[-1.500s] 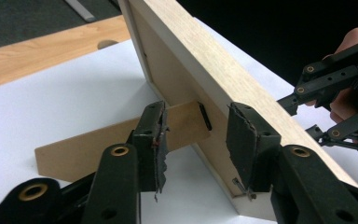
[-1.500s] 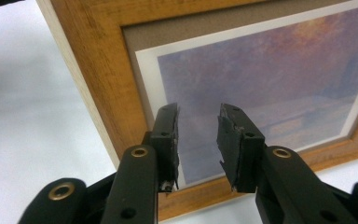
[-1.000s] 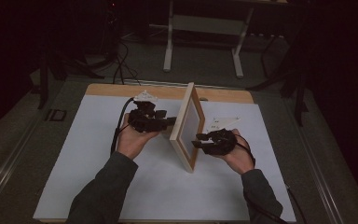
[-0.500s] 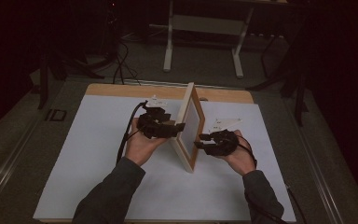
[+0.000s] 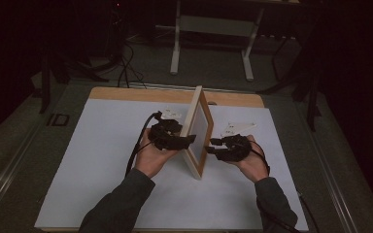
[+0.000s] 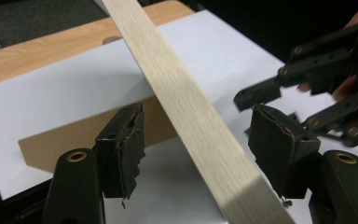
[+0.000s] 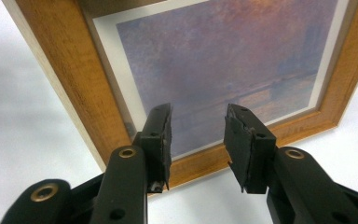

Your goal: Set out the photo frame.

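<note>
A light wooden picture frame stands upright on its edge on the white sheet, its painted front facing right. My left gripper is at its back. The jaws have just been opening and straddle the frame's edge without touching it, left gripper open. A brown card flap shows behind that edge. My right gripper faces the picture. Its jaws have also just been opening, and the right gripper is open with nothing between its pads.
Small white pieces lie on the sheet behind the left hand and behind the right hand. The wooden table edge runs along the back. A metal stand and cables are on the floor beyond.
My left hand has moved right and nearer, up to the frame, and its jaws have spread around the frame's edge. The right hand and the frame have stayed put.
</note>
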`<action>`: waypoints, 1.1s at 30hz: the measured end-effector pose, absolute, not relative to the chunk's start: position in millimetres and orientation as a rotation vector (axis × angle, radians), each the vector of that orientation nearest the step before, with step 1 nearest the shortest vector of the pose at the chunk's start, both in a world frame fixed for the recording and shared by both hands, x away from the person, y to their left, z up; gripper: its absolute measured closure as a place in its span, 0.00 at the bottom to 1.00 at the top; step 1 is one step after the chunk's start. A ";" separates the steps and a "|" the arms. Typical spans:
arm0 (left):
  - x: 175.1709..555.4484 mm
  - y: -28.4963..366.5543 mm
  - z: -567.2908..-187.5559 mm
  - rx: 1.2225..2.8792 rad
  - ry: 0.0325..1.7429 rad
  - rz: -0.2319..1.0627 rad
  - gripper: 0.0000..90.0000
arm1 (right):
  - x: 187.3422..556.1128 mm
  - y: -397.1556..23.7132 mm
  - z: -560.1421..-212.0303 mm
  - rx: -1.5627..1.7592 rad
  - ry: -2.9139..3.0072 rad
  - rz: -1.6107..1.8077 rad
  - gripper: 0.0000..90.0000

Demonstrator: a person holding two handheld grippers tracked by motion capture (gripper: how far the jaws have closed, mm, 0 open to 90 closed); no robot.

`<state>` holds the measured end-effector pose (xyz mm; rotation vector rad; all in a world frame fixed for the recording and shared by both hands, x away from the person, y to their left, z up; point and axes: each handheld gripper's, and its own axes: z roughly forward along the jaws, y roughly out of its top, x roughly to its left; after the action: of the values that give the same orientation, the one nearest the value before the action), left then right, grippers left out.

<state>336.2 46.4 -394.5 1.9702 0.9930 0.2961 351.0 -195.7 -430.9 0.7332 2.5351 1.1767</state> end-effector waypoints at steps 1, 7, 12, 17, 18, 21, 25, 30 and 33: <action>336.2 46.1 -395.9 1.974 0.991 0.292 0.41 | 350.7 -196.7 -430.5 0.742 2.534 1.183 0.67; 333.1 43.1 -399.0 1.985 0.977 0.306 0.45 | 350.6 -199.0 -431.6 0.754 2.528 1.185 0.68; 329.8 39.5 -399.1 2.019 0.965 0.334 0.53 | 350.7 -199.6 -430.5 0.751 2.523 1.191 0.67; 330.3 40.8 -399.0 2.039 0.958 0.345 0.55 | 350.6 -199.7 -429.5 0.749 2.522 1.192 0.67; 330.8 42.0 -398.9 2.040 0.963 0.350 0.56 | 350.7 -199.6 -429.5 0.749 2.521 1.192 0.67; 331.9 45.0 -398.9 2.040 0.974 0.353 0.60 | 350.8 -199.4 -429.5 0.750 2.523 1.191 0.68; 332.9 47.5 -399.5 2.035 0.974 0.351 0.62 | 350.9 -198.7 -429.7 0.745 2.530 1.173 0.68; 334.7 51.6 -399.8 2.032 0.983 0.358 0.65 | 350.3 -202.2 -426.8 0.749 2.520 1.175 0.67; 336.0 53.8 -400.1 2.029 0.986 0.358 0.67 | 350.4 -204.5 -425.7 0.752 2.516 1.178 0.67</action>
<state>336.0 53.8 -400.1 2.0289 0.9861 0.3585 350.4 -204.5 -425.7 0.7521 2.5160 1.1780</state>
